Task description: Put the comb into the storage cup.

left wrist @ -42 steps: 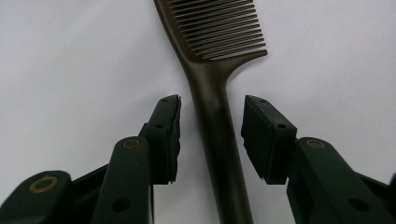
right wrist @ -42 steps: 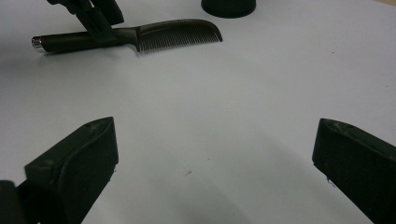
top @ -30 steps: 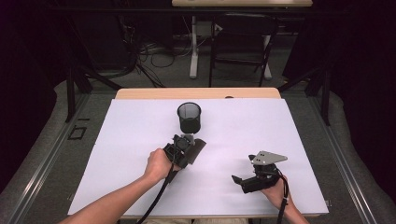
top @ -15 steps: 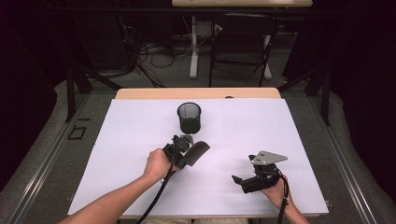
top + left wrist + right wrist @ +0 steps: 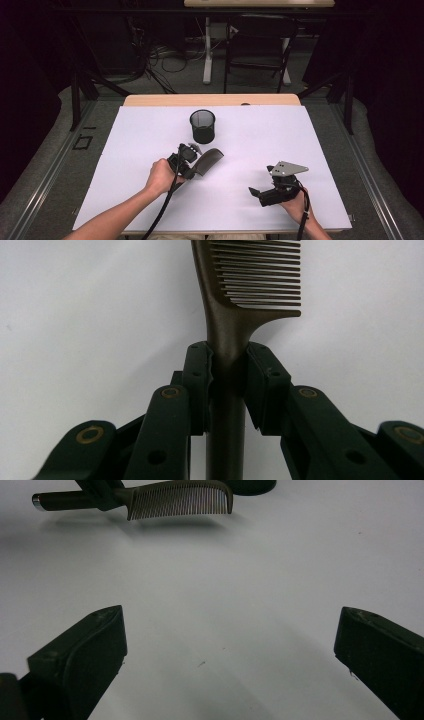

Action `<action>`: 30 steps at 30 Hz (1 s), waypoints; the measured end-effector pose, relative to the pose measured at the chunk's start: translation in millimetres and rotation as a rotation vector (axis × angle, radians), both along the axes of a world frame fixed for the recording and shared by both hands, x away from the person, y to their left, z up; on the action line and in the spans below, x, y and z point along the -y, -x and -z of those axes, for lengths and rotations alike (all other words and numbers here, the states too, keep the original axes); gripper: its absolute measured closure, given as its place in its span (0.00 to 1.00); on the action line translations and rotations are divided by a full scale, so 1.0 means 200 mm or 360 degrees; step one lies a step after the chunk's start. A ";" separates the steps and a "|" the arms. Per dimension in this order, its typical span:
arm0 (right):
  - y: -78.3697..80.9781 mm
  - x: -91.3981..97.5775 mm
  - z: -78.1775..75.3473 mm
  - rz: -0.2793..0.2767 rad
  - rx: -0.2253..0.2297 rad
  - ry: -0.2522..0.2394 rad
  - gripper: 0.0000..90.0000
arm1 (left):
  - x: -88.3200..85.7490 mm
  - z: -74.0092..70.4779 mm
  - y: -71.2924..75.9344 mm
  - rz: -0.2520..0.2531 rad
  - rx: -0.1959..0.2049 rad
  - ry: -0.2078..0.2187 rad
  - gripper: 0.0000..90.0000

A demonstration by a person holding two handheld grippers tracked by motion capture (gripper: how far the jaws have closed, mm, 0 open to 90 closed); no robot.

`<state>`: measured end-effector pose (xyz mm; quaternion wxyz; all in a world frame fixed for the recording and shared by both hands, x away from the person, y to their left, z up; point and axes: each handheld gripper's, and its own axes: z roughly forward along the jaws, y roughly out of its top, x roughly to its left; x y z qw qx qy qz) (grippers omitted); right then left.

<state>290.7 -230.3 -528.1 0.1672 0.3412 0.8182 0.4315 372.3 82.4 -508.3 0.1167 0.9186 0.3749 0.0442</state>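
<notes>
Brown plastic comb [image 5: 235, 315] sits clamped by its handle in the left gripper [image 5: 186, 161], lifted near the white table's [image 5: 320, 150] middle, just short of the black mesh cup [image 5: 202, 126]. A loose pinch could let it swivel — only the left gripper view shows that grip. The right gripper [image 5: 265, 192] rests wide, empty.

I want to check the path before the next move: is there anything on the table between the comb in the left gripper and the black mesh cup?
Nothing visible stands in the way. The left gripper is shut on the comb at its handle, and the white table between the comb and the mesh cup is bare. The right gripper rests off to the side, jaws open.
</notes>
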 end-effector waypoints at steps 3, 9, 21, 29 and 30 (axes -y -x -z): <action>0.00 0.00 0.00 0.0001 0.0006 -0.0004 0.00 | -0.01 -0.01 0.01 0.0019 0.0027 0.0014 0.81; -0.01 0.01 0.00 0.0006 0.0000 -0.0011 0.00 | -0.03 -0.03 0.04 0.0049 0.0088 0.0063 0.81; -0.01 0.01 0.00 0.0018 -0.0005 -0.0021 0.00 | -0.07 -0.07 0.07 0.0065 0.0253 0.0188 0.81; -0.01 0.02 0.00 0.0023 0.0006 -0.0042 0.00 | -0.10 -0.09 0.13 0.0117 0.0376 0.0275 0.81; -0.01 0.02 0.00 0.0026 0.0004 -0.0044 0.00 | -0.11 -0.10 0.13 0.0120 0.0392 0.0284 0.81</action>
